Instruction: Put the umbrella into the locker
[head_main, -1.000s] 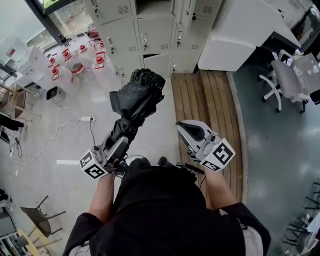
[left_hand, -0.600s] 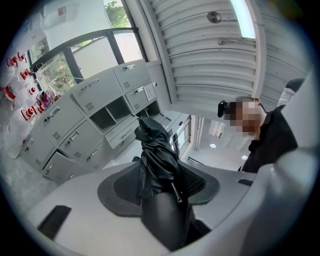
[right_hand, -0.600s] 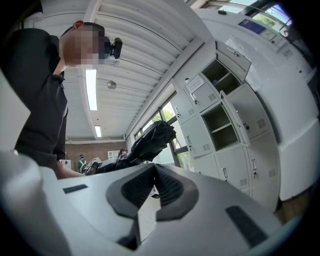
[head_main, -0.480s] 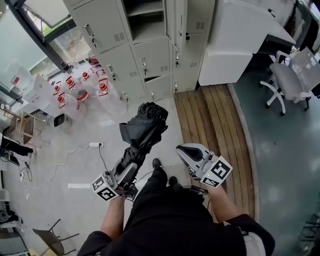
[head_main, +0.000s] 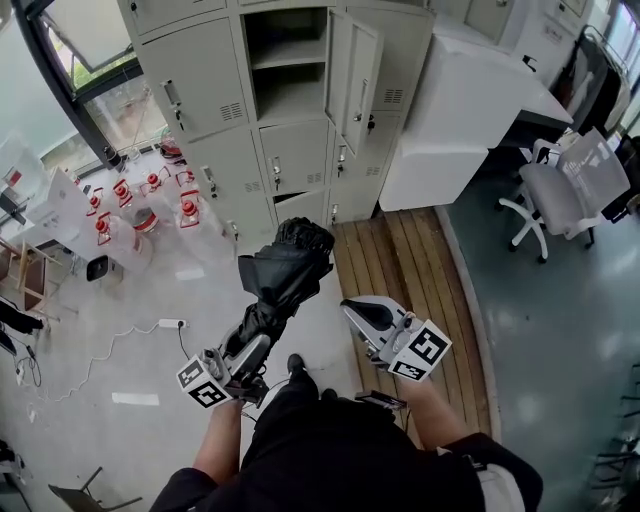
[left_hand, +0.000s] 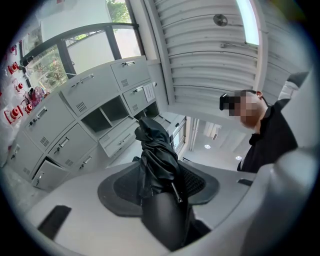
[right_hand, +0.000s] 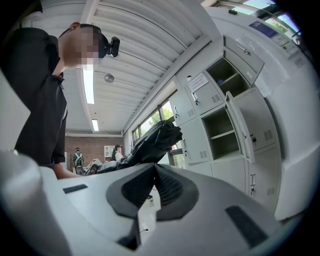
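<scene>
A folded black umbrella (head_main: 284, 272) points up and away from me toward the grey lockers (head_main: 215, 75). My left gripper (head_main: 252, 338) is shut on its handle end. In the left gripper view the umbrella (left_hand: 157, 152) stands between the jaws of the left gripper (left_hand: 161, 197). One locker compartment (head_main: 288, 62) stands open, its door (head_main: 357, 68) swung to the right. My right gripper (head_main: 362, 312) is level beside the umbrella, shut and empty. In the right gripper view the pads of the right gripper (right_hand: 154, 175) meet, with the umbrella (right_hand: 152, 142) to the left and the open locker (right_hand: 224, 131) ahead.
Several water jugs with red caps (head_main: 150, 205) stand on the floor left of the lockers. A white cabinet (head_main: 460, 110) and an office chair (head_main: 565, 190) are on the right. A wooden platform (head_main: 400, 265) lies before the lockers. A power strip (head_main: 172, 323) and cable lie at the left.
The lockers have come closer and more of them shows, including the open compartment. Both grippers have moved forward with me. The umbrella stays in the left gripper.
</scene>
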